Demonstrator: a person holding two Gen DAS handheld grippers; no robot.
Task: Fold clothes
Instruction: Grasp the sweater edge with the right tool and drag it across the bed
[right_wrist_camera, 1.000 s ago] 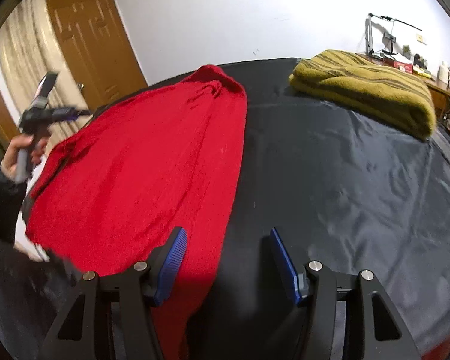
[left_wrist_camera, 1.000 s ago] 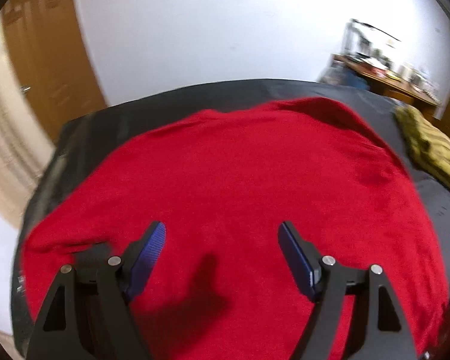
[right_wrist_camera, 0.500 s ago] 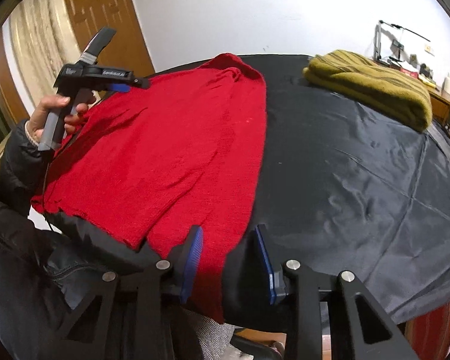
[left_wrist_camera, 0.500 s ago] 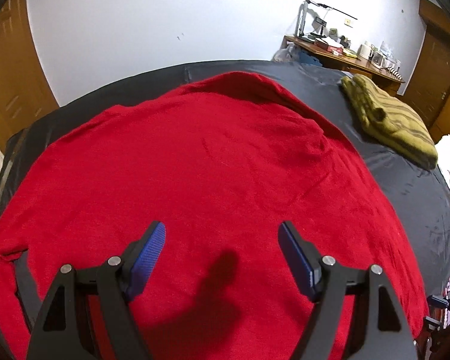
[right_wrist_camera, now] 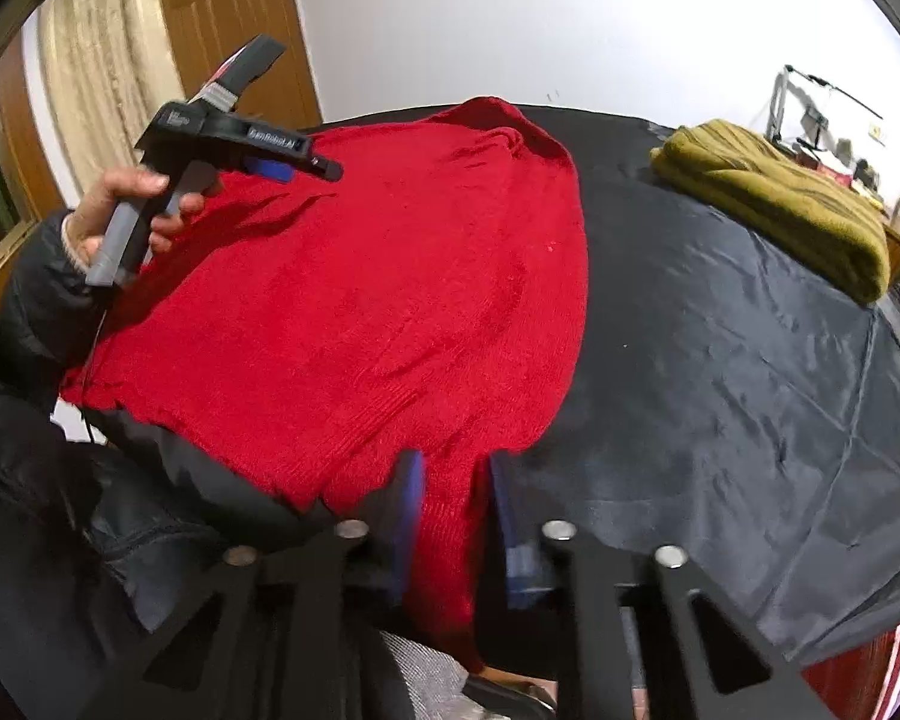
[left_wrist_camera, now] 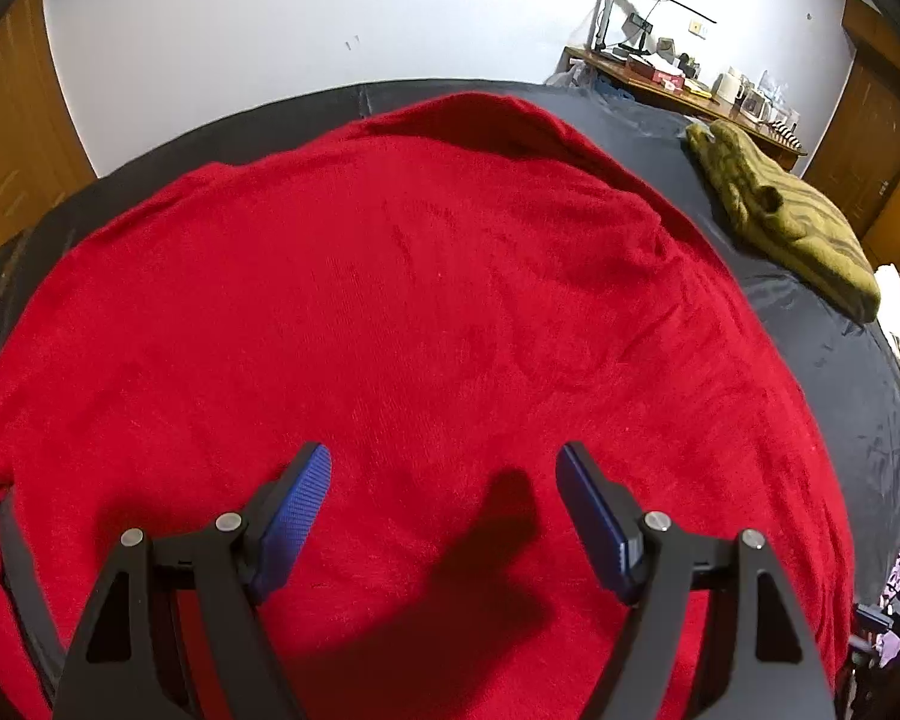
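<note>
Red sweater (left_wrist_camera: 426, 312): soft matt knit, ribbed hem. Counter cover (right_wrist_camera: 720, 372): black sheet, slight sheen, creased. Olive folded garment (right_wrist_camera: 780, 204): thick fuzzy knit, matt. Tool pads (left_wrist_camera: 297, 504): blue ridged rubbery, on matt black plastic arms with shiny metal pins. Door (right_wrist_camera: 234, 18): varnished wood.

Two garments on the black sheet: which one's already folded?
The olive-green garment, a compact folded stack at the far right of the black sheet. The red sweater lies spread flat; the right gripper is closing on its near corner.
</note>
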